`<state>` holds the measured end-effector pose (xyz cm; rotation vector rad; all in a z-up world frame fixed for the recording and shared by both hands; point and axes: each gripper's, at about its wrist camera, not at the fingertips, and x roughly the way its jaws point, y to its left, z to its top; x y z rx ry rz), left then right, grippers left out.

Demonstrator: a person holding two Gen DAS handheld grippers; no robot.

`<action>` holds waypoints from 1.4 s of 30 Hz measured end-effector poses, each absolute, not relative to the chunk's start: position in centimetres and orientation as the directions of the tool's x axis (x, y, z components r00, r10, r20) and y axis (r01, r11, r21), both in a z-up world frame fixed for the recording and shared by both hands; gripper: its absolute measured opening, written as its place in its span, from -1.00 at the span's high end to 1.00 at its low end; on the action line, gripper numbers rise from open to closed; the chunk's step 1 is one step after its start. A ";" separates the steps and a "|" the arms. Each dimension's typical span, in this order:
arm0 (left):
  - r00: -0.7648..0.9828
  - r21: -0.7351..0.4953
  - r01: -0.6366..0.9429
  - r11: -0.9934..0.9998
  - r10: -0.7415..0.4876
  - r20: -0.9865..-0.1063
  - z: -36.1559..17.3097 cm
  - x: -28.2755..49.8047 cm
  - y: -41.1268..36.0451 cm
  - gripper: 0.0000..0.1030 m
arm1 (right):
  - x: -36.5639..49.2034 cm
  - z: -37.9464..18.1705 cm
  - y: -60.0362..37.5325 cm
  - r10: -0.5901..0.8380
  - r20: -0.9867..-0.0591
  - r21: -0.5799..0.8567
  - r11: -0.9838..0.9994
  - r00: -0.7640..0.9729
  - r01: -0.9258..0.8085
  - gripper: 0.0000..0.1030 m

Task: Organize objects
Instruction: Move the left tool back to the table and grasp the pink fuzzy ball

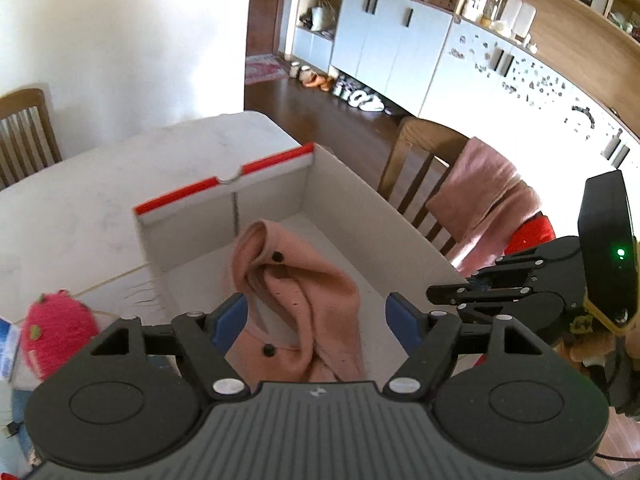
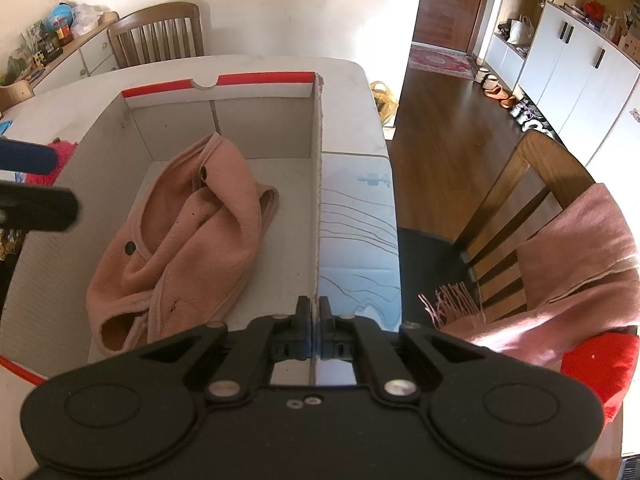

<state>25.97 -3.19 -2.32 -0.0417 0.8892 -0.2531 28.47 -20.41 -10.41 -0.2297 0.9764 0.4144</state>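
Inside the box your pink garment lies released; left gripper wide, empty; right gripper pinches the wall; seemingly a plush toy remains outside.

You see a soft, matt fleece garment in a matt corrugated cardboard box, on a smooth desk; the wooden floor looks glossy.

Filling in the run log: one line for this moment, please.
left gripper: open, above pink garment | garment: inside box | right gripper: shut on box wall
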 end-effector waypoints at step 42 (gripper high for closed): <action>0.525 0.037 -0.048 0.998 0.056 -0.849 -11.0 29.9 14.6 -0.99 | 28.6 -10.2 -19.9 0.199 -0.854 -0.017 0.913 0.480 -0.408 0.94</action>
